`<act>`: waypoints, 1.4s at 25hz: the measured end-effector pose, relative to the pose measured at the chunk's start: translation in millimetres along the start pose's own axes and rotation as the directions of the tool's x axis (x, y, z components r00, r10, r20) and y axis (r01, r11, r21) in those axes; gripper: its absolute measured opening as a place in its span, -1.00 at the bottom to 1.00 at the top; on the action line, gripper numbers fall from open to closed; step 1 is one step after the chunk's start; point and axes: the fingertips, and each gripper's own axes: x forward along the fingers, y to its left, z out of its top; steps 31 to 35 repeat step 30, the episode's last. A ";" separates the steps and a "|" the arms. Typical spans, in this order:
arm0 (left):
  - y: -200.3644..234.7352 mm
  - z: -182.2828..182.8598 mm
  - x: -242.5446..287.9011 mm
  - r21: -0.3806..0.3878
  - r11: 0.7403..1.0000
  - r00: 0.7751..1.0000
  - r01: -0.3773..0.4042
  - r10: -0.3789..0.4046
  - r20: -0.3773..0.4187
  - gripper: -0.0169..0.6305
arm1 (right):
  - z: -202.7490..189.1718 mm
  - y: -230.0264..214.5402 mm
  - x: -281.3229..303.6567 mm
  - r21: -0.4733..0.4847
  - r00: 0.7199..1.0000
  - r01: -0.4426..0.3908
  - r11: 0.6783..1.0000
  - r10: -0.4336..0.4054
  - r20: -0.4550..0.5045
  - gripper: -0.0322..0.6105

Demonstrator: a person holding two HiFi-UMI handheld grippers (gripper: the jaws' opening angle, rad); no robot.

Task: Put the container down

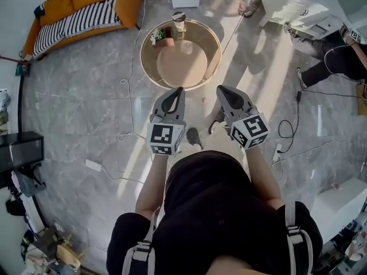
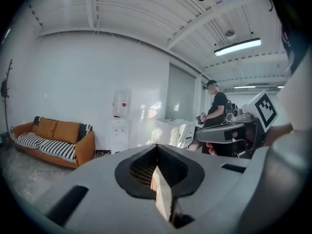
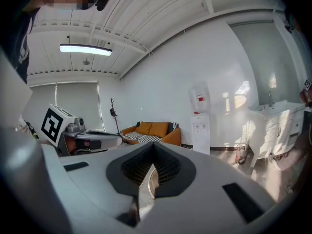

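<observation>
Left gripper (image 1: 178,91): clenched, empty, over the floor short of the table (image 1: 213,49).
Right gripper (image 1: 222,90): clenched, empty, beside the left.
Container (image 1: 179,20): upright on table's far rim, near plant (image 1: 160,36), well apart from both grippers.

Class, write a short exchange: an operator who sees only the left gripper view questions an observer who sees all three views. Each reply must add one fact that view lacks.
Operator: I see a sofa past my shut left tongs. Is there a table?
Observer: Yes. The head view shows a round table on the floor ahead of your tongs and the right tongs.
Operator: What stands on it?
Observer: A cup and a potted plant, both at its far edge.
</observation>
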 end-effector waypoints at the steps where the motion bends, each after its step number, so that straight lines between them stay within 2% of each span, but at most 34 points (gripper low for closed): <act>1: -2.8 0.3 -4.1 -0.005 1.000 1.000 0.002 -0.002 0.006 -0.89 | -0.2 3.6 -4.6 0.005 1.000 -0.008 1.000 0.008 0.004 -0.89; 4: -8.7 5.6 -11.2 -0.029 1.000 1.000 0.001 -0.001 0.010 -0.89 | 2.8 10.1 -15.3 -0.007 1.000 -0.020 1.000 0.020 0.009 -0.89; 7: -11.4 10.6 -17.0 -0.021 1.000 1.000 -0.005 0.006 0.019 -0.89 | 3.3 12.6 -21.4 -0.029 1.000 -0.014 0.999 0.014 0.000 -0.89; 19: -13.4 11.9 -26.5 -0.039 0.999 0.999 -0.029 0.030 0.021 -0.89 | -0.6 15.8 -25.8 -0.013 1.000 -0.009 1.000 0.009 -0.008 -0.89; 35: -14.8 8.9 -18.8 -0.007 1.000 0.999 -0.027 0.027 0.033 -0.89 | 3.0 9.3 -31.0 -0.012 1.000 0.001 1.000 -0.001 0.006 -0.89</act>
